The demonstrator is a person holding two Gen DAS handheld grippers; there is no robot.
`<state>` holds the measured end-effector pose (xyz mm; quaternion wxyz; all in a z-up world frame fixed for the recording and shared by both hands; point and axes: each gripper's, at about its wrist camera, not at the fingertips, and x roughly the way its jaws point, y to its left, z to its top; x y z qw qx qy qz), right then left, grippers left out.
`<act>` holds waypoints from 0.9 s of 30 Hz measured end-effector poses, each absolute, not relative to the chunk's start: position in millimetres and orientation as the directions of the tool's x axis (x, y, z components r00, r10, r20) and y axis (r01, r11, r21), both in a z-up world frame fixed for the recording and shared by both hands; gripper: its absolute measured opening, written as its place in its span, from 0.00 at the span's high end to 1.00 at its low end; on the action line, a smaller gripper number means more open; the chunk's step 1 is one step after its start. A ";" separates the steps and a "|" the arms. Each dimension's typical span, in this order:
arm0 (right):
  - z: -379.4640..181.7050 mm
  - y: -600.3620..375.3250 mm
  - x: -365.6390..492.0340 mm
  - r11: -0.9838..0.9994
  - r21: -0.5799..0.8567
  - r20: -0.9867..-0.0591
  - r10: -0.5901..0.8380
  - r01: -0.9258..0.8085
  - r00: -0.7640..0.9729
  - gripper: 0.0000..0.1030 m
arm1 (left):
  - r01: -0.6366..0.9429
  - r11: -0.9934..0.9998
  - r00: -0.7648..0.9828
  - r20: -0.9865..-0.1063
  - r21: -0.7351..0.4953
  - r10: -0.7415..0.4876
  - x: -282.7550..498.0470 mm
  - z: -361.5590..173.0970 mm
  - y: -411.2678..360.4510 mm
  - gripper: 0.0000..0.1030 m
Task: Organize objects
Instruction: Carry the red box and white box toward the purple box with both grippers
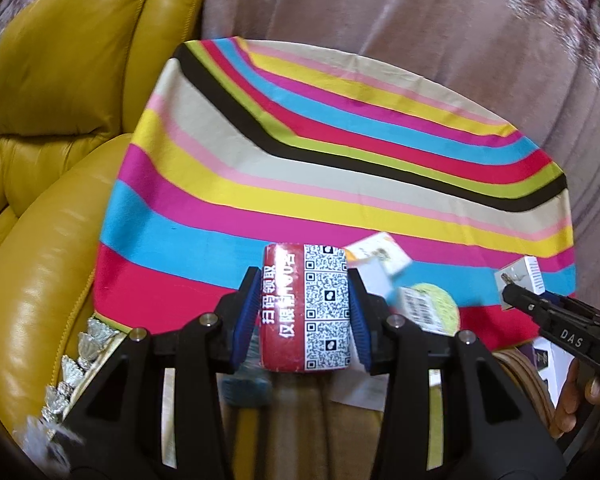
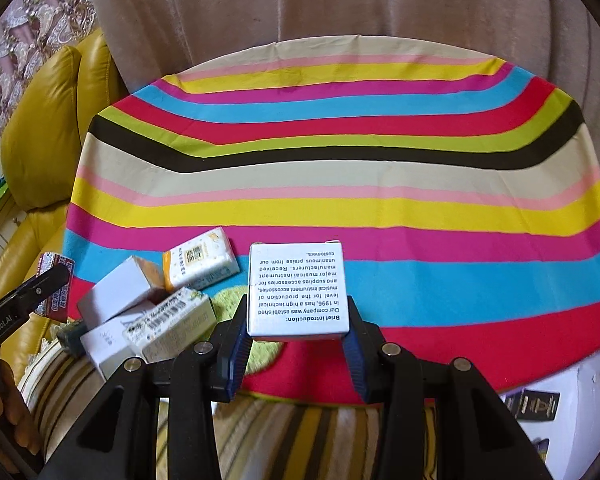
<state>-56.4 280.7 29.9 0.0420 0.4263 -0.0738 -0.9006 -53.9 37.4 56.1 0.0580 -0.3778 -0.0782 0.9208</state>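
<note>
Jaws of the left gripper are clamped on a red pack bearing QR codes, its blue pads pressing both sides; the pack stands lifted above the near edge of the striped cloth. Jaws of the right gripper are closed on a white box printed with black text, held the same way over the cloth's near red stripe. In the right wrist view, a heap of small boxes lies at 9 o'clock from the white box: an orange-and-white packet farthest, a plain white carton beside it, a barcoded box nearest, resting partly on a green pad. The left gripper with its red pack appears at the far 9 o'clock edge of that view. In the left wrist view the same heap sits at 3 o'clock from the red pack, and the right gripper enters at the 3 o'clock edge. A yellow leather chair stands at 9 to 10 o'clock of the cloth, and a pinkish curtain hangs at 12 o'clock behind it. A white carton with dark labels lies at 4 o'clock in the right wrist view.
</note>
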 end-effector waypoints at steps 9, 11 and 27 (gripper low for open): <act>29.6 311.3 -24.8 -0.979 0.201 -0.757 -0.131 -0.037 -0.641 0.59 | -0.150 -0.974 -0.684 -0.693 -0.170 0.226 -44.2 63.5 84.0 0.55; 28.6 319.4 -18.7 -0.976 0.211 -0.757 -0.127 -0.056 -0.641 0.59 | -0.178 -0.968 -0.671 -0.698 -0.178 0.252 -43.4 64.0 96.1 0.55; 12.6 381.6 20.6 -0.952 0.237 -0.776 -0.064 -0.196 -0.627 0.59 | -0.373 -0.905 -0.556 -0.732 -0.205 0.394 -32.5 59.0 191.2 0.55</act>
